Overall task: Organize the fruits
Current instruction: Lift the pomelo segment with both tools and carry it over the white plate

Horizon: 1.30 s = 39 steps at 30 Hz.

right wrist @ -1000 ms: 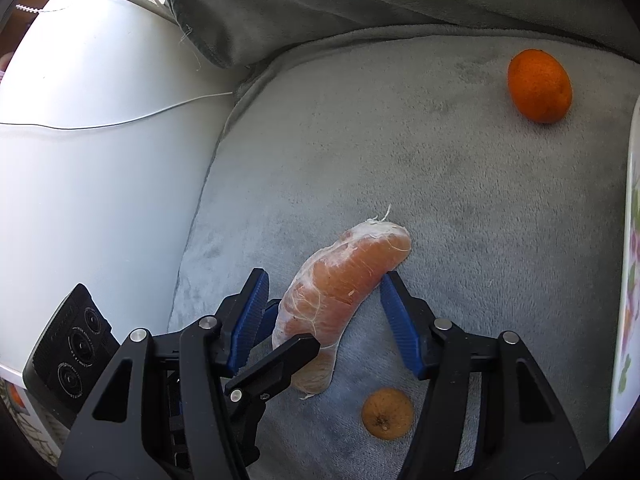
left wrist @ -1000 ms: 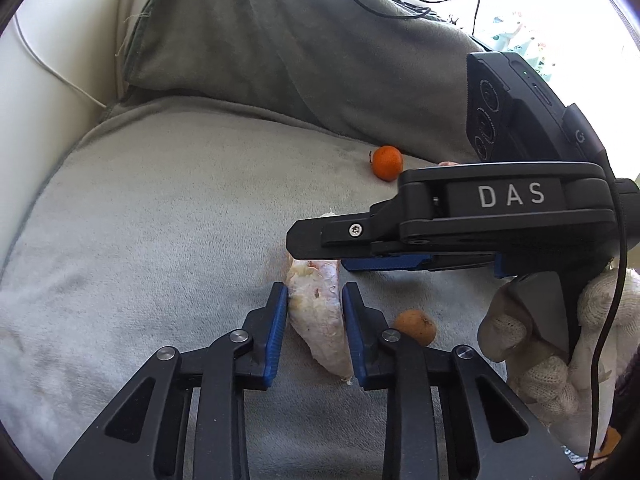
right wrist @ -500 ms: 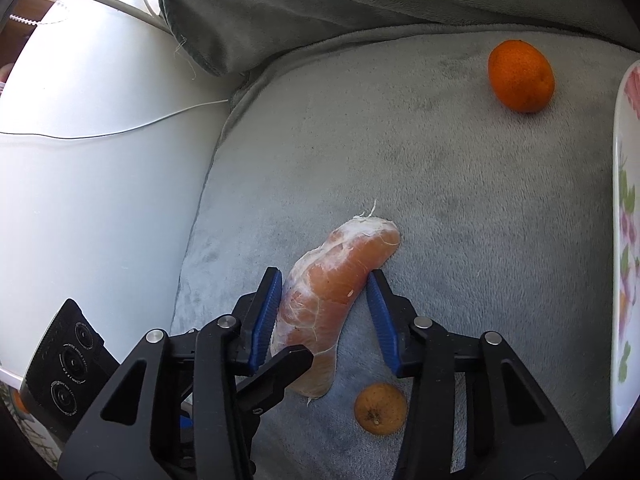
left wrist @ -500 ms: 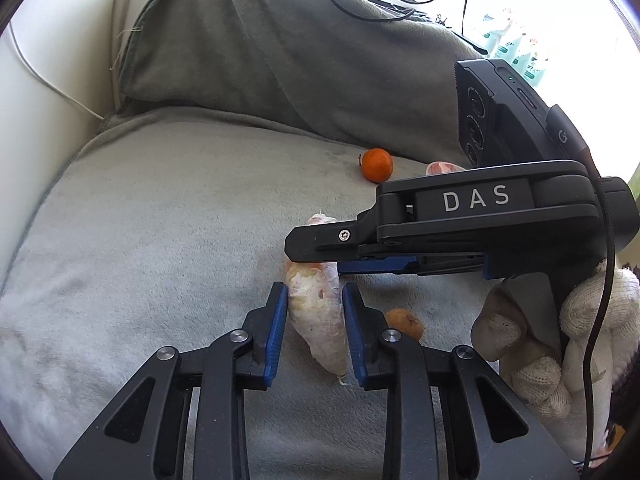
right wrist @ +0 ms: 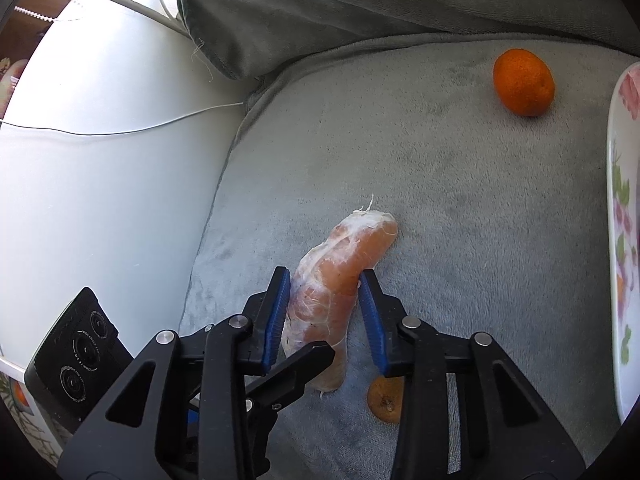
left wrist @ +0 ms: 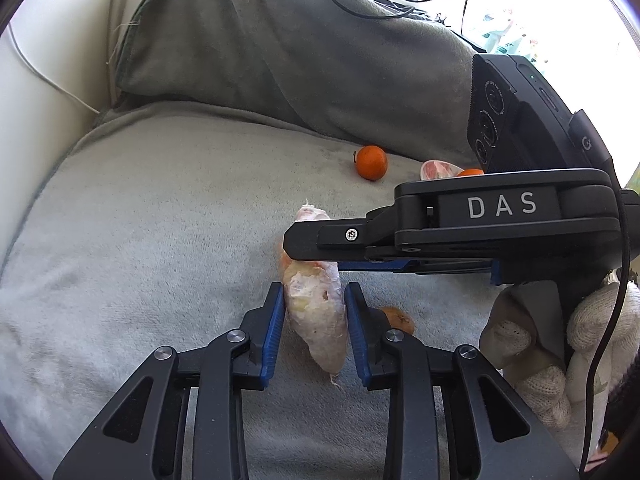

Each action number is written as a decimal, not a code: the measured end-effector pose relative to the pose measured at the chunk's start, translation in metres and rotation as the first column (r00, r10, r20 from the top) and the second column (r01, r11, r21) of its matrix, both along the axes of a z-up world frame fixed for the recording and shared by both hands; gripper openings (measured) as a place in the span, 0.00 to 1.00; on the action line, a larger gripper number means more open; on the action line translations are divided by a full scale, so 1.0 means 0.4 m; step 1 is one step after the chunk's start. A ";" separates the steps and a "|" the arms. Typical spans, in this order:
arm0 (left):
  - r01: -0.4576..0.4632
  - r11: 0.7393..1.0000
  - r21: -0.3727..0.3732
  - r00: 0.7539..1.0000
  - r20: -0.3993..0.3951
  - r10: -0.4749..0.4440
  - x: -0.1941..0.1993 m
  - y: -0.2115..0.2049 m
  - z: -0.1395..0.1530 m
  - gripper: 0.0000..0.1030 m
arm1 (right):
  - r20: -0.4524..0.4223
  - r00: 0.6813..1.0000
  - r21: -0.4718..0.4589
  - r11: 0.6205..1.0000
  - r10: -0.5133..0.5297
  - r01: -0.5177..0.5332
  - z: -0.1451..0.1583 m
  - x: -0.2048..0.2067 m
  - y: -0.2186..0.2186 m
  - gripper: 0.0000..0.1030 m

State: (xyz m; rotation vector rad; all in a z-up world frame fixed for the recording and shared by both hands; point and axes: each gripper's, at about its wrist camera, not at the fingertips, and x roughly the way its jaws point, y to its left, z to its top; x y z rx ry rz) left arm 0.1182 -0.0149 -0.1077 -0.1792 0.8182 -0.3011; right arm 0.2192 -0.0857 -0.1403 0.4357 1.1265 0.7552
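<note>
Lying curved, a peeled citrus segment shows orange flesh under white pith

Your peeled citrus segment, long, curved, orange under white pith, lies flat on the grey cushion. A whole tangerine sits well beyond it near the cushion's back edge; a small brownish fruit piece lies just beside its near end.
</note>
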 end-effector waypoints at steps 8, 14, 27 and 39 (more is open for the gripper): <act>0.013 1.000 0.019 0.999 0.038 -0.013 -0.031 -0.034 0.027 0.27 | 0.026 1.000 0.020 1.000 -0.010 0.009 0.032 -0.031 -0.046 0.25; 0.038 0.998 0.041 0.997 0.069 -0.041 -0.035 -0.072 0.051 0.24 | 0.039 0.999 0.030 0.999 -0.033 0.032 0.051 -0.038 -0.094 0.23; 0.095 0.993 0.075 0.989 0.107 -0.102 -0.034 -0.167 0.102 0.24 | 0.073 0.992 0.061 0.994 -0.098 0.094 0.086 -0.053 -0.202 0.23; 0.171 0.982 0.075 0.973 0.145 -0.181 -0.003 -0.286 0.142 0.24 | 0.112 0.975 0.081 0.980 -0.190 0.181 0.138 -0.058 -0.364 0.23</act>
